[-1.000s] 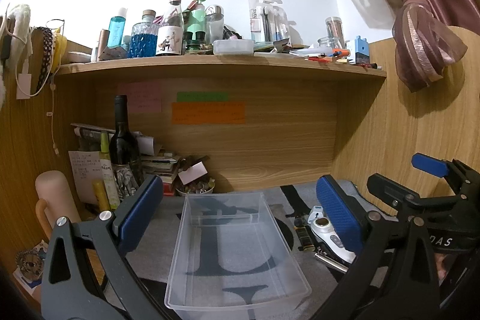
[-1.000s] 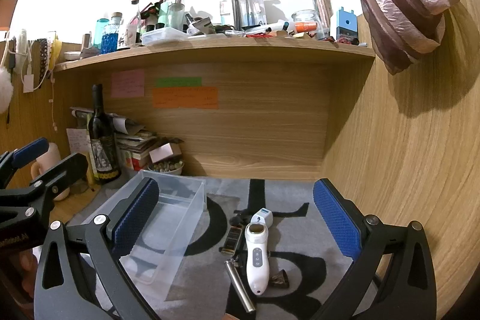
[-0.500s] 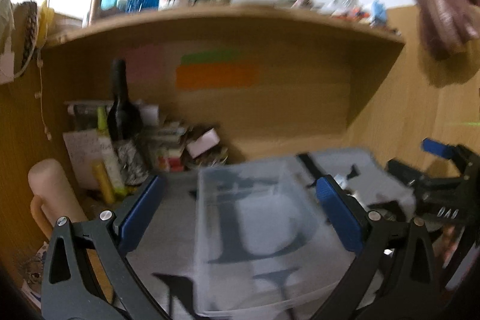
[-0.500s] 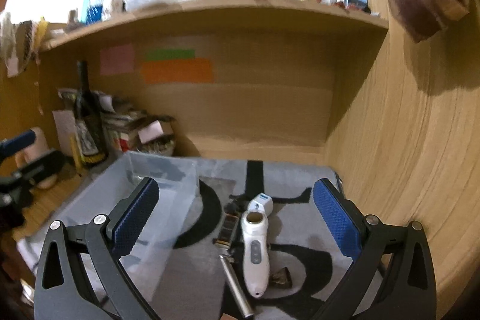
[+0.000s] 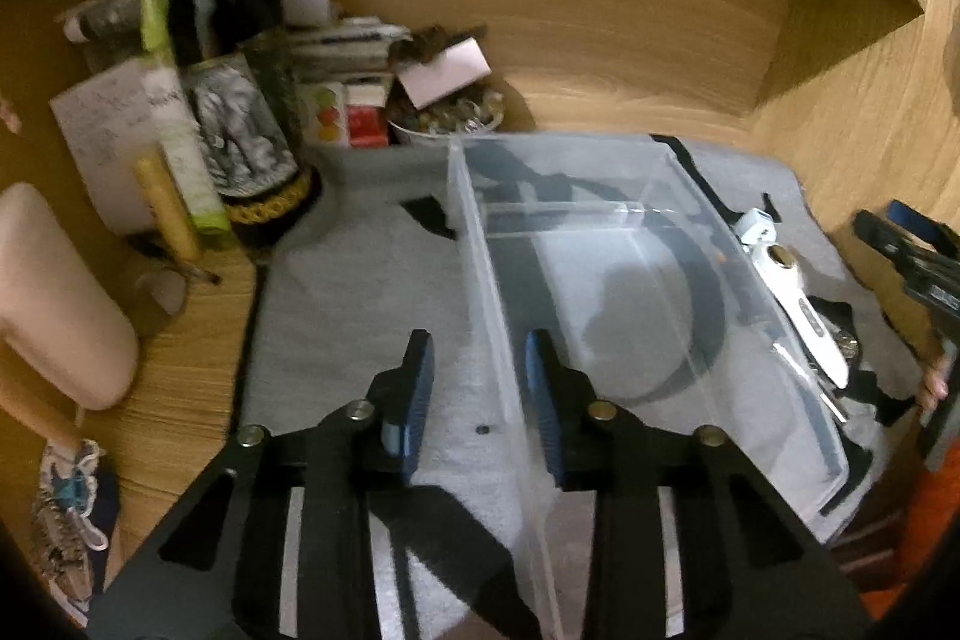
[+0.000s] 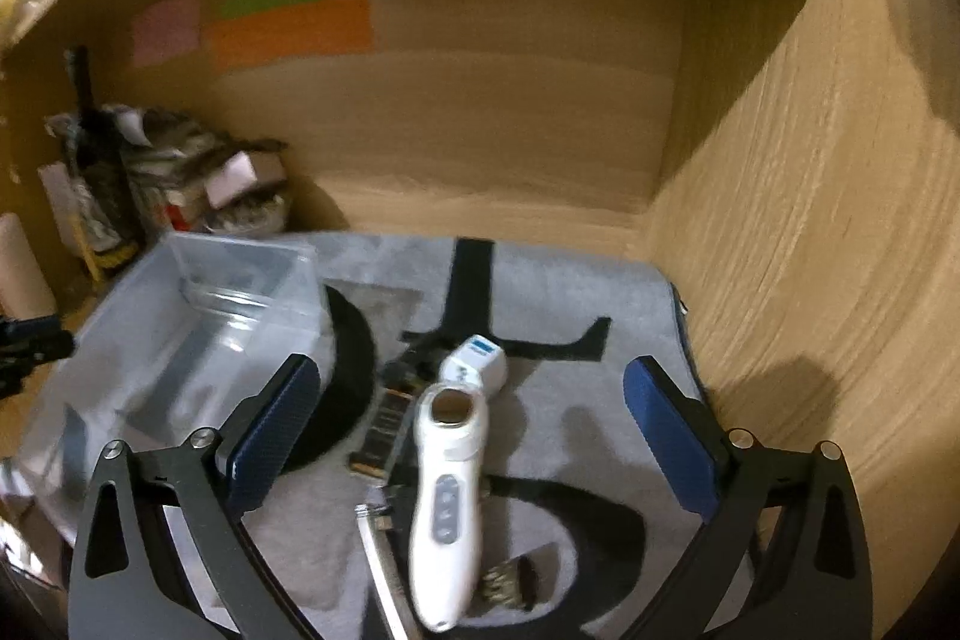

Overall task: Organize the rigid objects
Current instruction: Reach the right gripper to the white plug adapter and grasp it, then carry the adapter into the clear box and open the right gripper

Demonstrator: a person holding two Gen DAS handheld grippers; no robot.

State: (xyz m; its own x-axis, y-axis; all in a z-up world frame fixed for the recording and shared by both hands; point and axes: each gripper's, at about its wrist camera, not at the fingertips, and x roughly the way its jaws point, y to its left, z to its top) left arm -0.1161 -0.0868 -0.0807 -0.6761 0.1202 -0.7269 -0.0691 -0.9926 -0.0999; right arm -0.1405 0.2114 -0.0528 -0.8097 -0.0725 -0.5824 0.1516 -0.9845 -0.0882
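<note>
Mat (image 6: pixel 570 280), grey with black shapes, covers the desk (image 5: pixel 198 340) floor up to its right wall. On the mat's left half sits your clear bin (image 5: pixel 600 244), its left wall between the pads of your left gripper (image 5: pixel 477 382); the jaws are closing, with gaps visible on both sides of the wall. Your right gripper (image 6: pixel 471 424) is spread wide above the white device (image 6: pixel 447 508), which lies near the mat's front edge just right of the bin, among smaller items. A bottle (image 5: pixel 234 58) stands in the back left corner.
</note>
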